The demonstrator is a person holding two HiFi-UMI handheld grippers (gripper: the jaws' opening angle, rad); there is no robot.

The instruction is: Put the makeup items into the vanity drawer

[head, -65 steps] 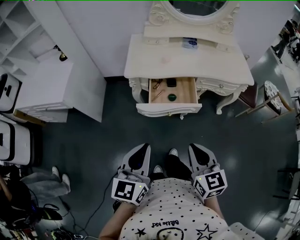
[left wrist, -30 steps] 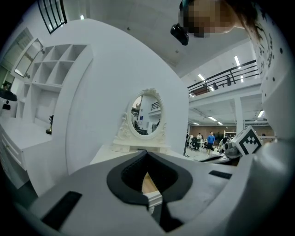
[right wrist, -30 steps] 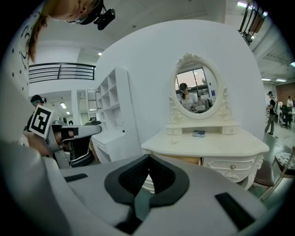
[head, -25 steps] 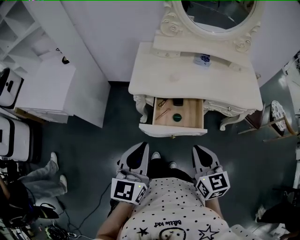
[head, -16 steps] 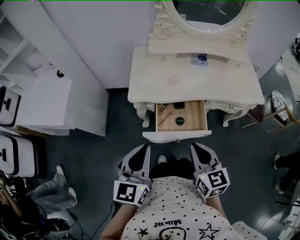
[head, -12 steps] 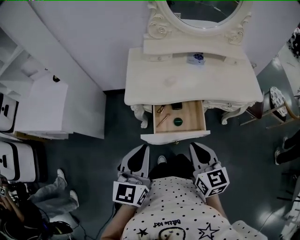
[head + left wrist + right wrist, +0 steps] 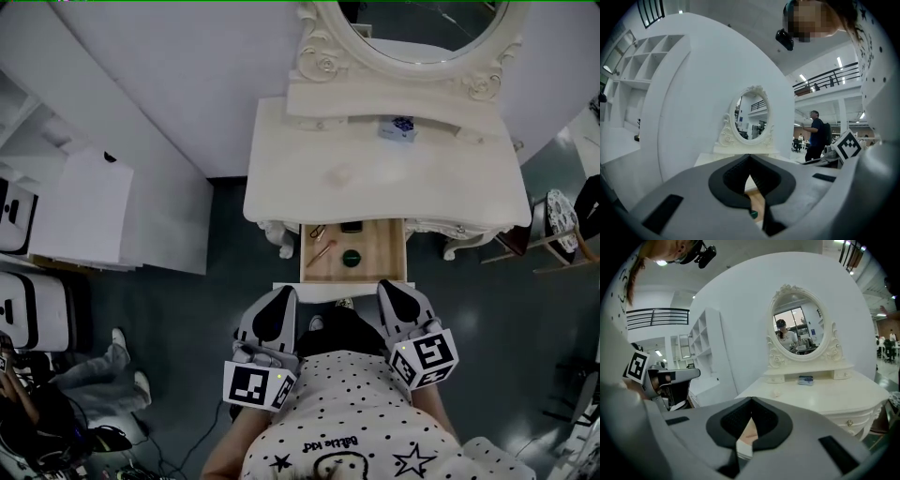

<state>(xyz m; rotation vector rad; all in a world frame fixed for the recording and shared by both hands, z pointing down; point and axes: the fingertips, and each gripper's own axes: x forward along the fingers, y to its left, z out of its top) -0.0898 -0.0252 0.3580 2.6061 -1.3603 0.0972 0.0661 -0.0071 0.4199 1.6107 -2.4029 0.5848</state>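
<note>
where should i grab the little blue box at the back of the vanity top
Grip the blue box by its left and right ends, coming from the front. It lies flat, long side facing you, and the mirror base rises right behind it, so a front-to-back pinch looks blocked.

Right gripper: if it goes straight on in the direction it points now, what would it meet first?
Most likely the open vanity drawer: its white front panel lies just ahead of the shut right gripper. Height is unclear, so it might pass over the panel into the drawer.
</note>
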